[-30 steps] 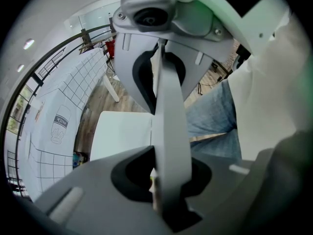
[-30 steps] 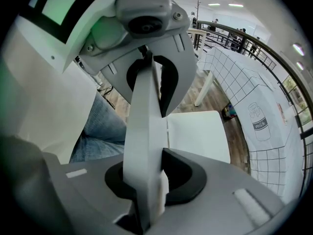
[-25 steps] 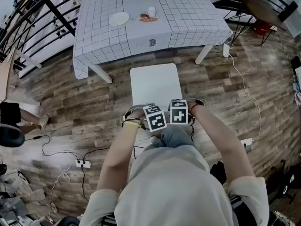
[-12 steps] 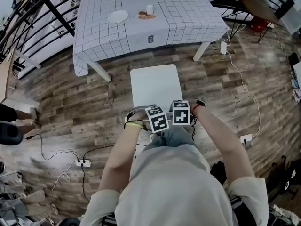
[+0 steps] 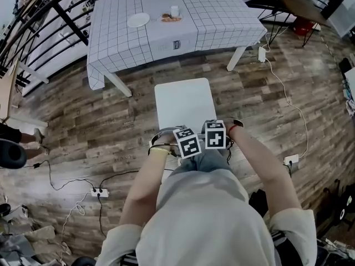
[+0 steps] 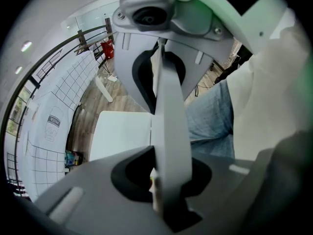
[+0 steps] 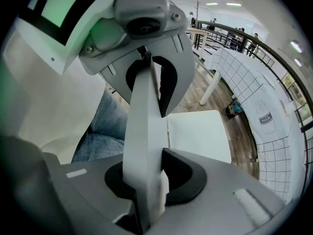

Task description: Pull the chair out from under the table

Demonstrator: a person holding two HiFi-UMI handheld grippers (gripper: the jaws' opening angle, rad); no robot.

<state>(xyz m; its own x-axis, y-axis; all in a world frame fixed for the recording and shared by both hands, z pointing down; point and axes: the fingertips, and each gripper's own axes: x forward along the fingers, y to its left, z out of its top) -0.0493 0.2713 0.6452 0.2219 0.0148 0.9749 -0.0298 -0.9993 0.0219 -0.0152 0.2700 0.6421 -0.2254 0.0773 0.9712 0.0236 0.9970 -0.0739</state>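
Observation:
The white chair stands clear of the table, its seat (image 5: 183,101) fully out on the wooden floor. The table (image 5: 222,15) wears a checked cloth and carries a plate (image 5: 138,20), a cup (image 5: 175,11) and some food. My left gripper (image 5: 187,144) and right gripper (image 5: 215,134) sit side by side at the seat's near edge, both pointing steeply down. In the left gripper view my left gripper (image 6: 164,126) is shut on the chair's thin white backrest (image 6: 168,106), with the seat (image 6: 122,133) beyond. My right gripper (image 7: 146,126) is shut on the same backrest (image 7: 142,106).
A power strip (image 5: 100,192) and cables lie on the floor at the left, and an adapter (image 5: 290,159) with a long cable lies at the right. Black railings run behind the table. A second table (image 5: 302,4) stands at the upper right. My legs are just behind the chair.
The chair has slid away from the table towards me, with both grippers still clamped on its backrest. The gap between seat and tablecloth has widened.

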